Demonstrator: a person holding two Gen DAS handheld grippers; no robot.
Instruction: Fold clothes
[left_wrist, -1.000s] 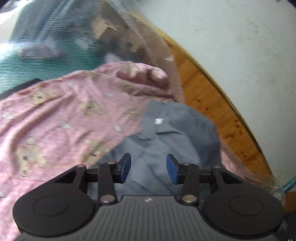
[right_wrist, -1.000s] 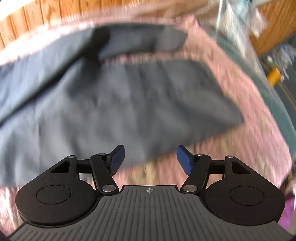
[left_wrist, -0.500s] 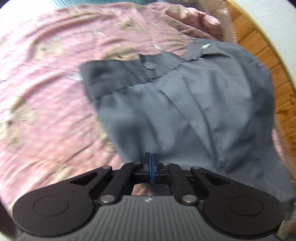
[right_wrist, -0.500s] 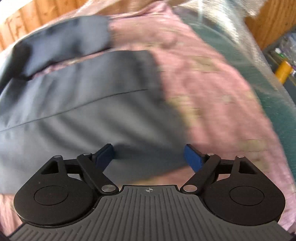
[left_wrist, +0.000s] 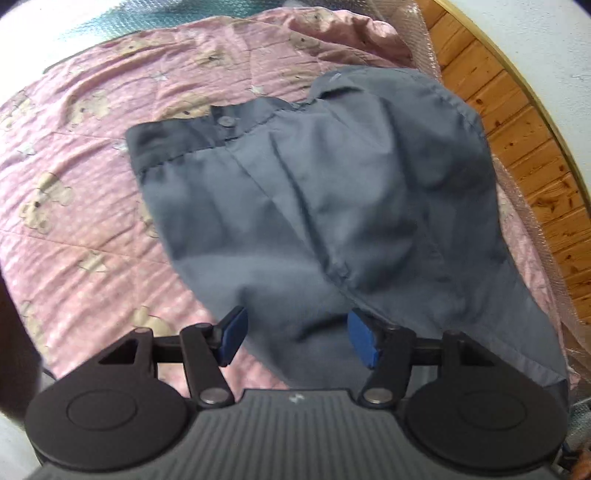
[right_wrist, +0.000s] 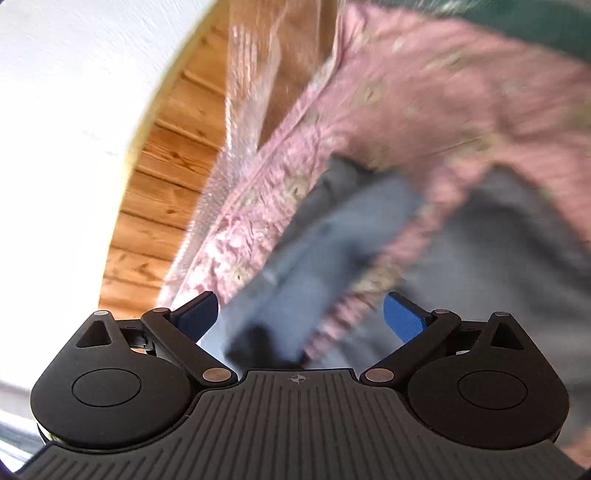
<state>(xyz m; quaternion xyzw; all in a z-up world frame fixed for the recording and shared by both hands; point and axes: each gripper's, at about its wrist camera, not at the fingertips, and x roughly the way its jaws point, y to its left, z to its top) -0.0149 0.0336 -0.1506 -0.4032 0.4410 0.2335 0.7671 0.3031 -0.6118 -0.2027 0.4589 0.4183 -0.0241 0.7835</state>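
**Folding grey trousers on a pink bedspread**

Covering the left and centre of the left wrist view, a pink bear-print bedspread (left_wrist: 85, 177) carries grey trousers (left_wrist: 332, 206) at centre. The left gripper (left_wrist: 299, 338) has just been opening, cloth between its spread jaws, unpinched. Wood panelling (left_wrist: 517, 147) and a white wall (left_wrist: 546, 48) fill the upper right. The right gripper (right_wrist: 301, 317), just opening too, gapes wide.

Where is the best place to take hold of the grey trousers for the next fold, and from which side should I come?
Probably the waistband corner of the grey trousers, approached from the left over the pink quilt. There the edge lies flat, thick and clear, while the right side droops toward the bed's edge. The left hand-held gripper has just been opening and grips nothing.
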